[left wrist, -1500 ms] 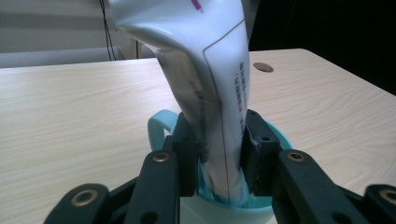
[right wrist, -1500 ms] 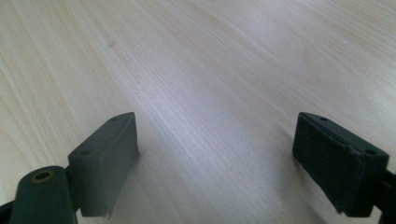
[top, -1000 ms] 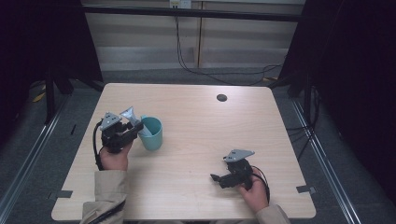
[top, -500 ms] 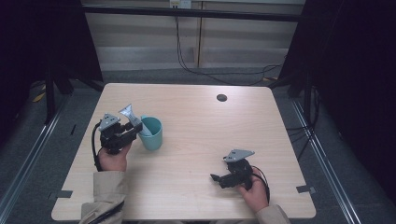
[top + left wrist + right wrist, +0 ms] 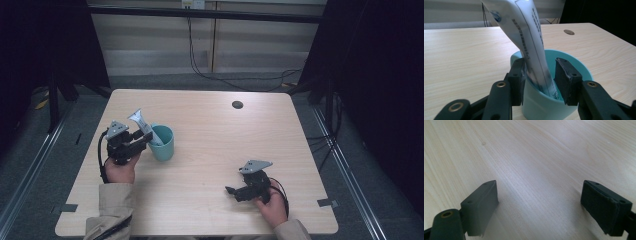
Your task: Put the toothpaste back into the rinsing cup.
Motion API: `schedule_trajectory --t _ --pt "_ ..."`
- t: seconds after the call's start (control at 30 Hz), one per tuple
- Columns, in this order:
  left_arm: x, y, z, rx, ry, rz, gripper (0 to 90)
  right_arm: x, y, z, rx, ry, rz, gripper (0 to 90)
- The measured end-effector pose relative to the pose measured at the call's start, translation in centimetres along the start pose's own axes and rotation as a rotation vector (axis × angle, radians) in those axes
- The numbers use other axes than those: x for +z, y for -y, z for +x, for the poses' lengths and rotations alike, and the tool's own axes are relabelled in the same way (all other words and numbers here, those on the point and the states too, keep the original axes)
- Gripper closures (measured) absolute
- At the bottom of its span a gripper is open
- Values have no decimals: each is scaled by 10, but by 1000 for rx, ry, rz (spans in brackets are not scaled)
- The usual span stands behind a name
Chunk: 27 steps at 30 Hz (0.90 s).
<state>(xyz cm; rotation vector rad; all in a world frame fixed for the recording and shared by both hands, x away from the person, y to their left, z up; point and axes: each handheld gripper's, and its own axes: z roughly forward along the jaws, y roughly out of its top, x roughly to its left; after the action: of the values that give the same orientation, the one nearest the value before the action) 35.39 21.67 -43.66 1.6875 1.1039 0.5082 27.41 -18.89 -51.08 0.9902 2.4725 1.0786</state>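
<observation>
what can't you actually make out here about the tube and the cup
- Lower end of the tube, left gripper view: hidden inside the teal cup.
- Tube's top end, left gripper view: cut off by the upper edge.
- Tube's print: too small to read in the high view.
- Whether the left gripper pinches the tube or has let go: unclear.

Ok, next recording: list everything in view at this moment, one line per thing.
cup: one, teal, upright on the left part of the table.
tube: one, white with dark print, standing tilted in the cup, top leaning out to the left.
table: one, light wood.
round cap: one, dark, set in the tabletop at the far side.
cables: several, black, on the floor beyond the table.
left gripper: one, black, jaws apart around the tube at the cup's rim.
right gripper: one, black, open over bare tabletop, near right.
</observation>
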Motion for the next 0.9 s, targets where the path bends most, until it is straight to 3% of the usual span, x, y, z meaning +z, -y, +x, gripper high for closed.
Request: schedule_trajectory --t 0.9 --pt "-3 1 2 -3 6 23 489 0 0 0 0 0 0 136"
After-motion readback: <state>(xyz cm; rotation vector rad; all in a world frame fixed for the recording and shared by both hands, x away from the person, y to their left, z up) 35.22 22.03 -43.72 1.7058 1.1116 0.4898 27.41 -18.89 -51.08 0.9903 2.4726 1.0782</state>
